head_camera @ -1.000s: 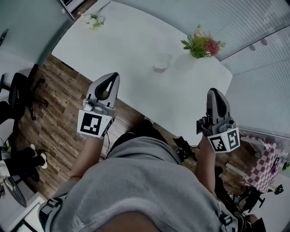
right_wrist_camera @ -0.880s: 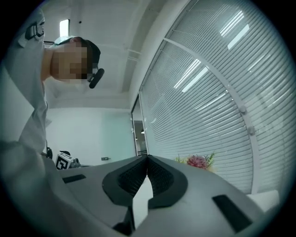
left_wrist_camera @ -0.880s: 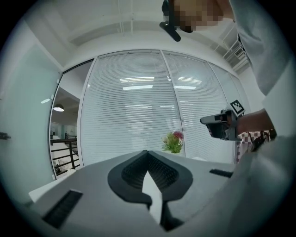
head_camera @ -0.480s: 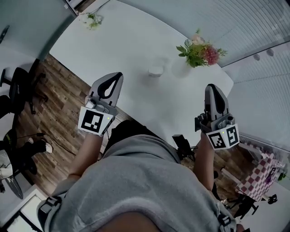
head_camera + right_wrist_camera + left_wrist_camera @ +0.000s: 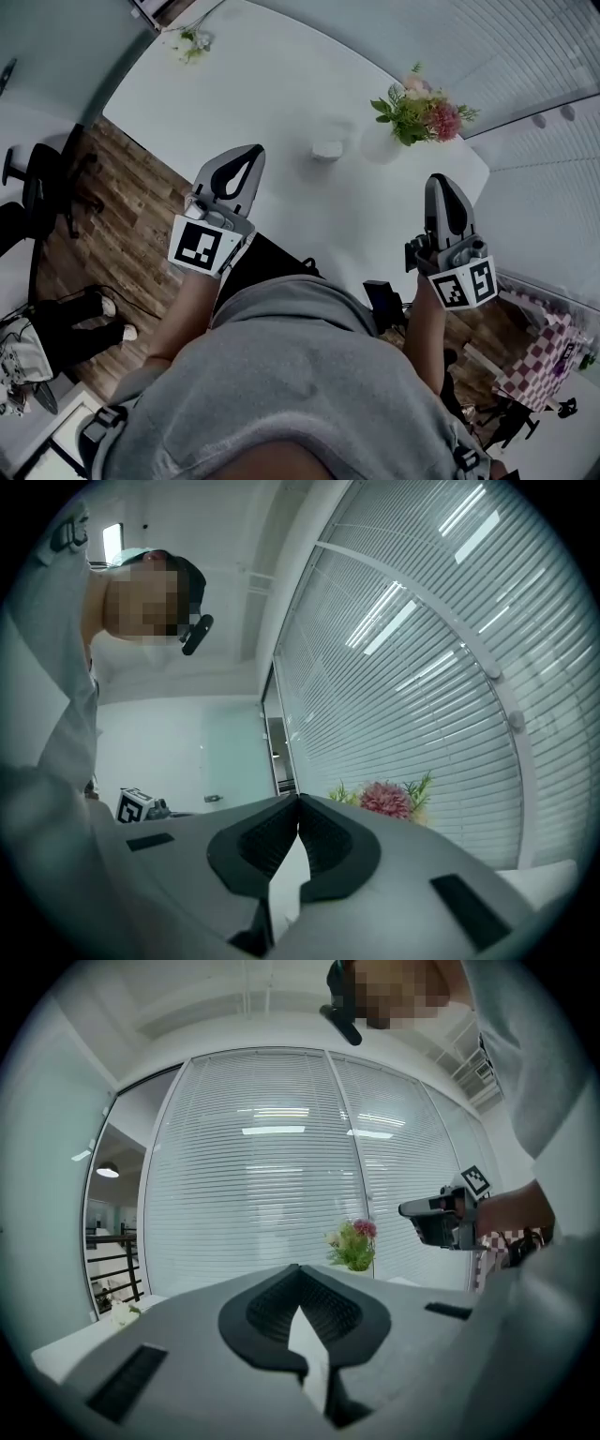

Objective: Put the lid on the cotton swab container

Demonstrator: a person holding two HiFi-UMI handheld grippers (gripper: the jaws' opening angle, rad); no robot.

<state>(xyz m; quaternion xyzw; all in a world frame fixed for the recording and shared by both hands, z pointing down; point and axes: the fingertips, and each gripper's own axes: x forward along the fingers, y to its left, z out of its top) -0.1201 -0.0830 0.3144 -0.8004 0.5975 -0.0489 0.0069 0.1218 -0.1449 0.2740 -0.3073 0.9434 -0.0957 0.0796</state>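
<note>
The left tongs (image 5: 251, 156) and right tongs (image 5: 442, 184) point level across the near edge of the white tabletop (image 5: 272, 75), each with its jaws shut together on nothing. The small cotton swab container (image 5: 327, 148) stands on the tabletop beyond and between them, near a vase of flowers (image 5: 422, 111)

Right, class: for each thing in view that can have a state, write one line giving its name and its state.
left gripper: shut, tips together, nothing between them.
right gripper: shut, tips together, nothing held.
cotton swab container: standing on the white table, apart from both grippers; lid on or off too small to tell.
vase of flowers: upright on the table.
</note>
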